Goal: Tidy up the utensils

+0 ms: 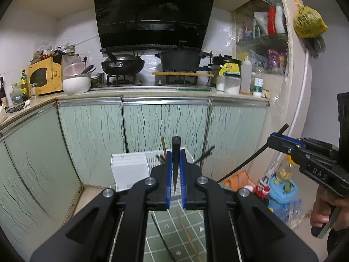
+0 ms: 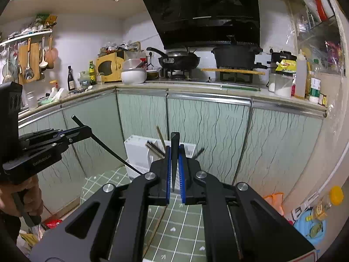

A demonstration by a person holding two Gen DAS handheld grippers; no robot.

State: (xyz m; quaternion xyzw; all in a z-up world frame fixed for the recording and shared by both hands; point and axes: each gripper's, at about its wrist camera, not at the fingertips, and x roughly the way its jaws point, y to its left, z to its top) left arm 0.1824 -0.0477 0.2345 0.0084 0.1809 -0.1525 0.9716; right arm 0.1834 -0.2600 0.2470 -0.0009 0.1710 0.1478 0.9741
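Black, tapered chopsticks are held one in each tool. In the left wrist view the left gripper (image 1: 175,170), at lower centre, has its blue-padded jaws closed on a black chopstick (image 1: 175,163) that stands nearly upright between them; at the right edge of the same view the right gripper (image 1: 276,139) is seen pinching a second long black chopstick (image 1: 246,160), which slants down toward the lower centre. The right wrist view confirms both grips: its own jaws are clamped on that stick at centre, and the left tool is seen at middle left.

The white plastic utensil caddy (image 1: 128,168) stands just above the grippers in the picture, on a green checked cloth (image 2: 187,224), with several chopsticks already leaning in its slotted compartment. A brown wooden chopstick (image 1: 188,235) and a thin dark one (image 1: 161,238) lie loose on the cloth.

Three hazards are judged likely. Each stick is gripped far from its middle, so it may pivot or slip under its own leverage. The long free ends may strike each other, or the sticks already leaning in the caddy, when both are lowered together. A tip caught on the caddy rim may tip the light caddy or send a stick to the floor.
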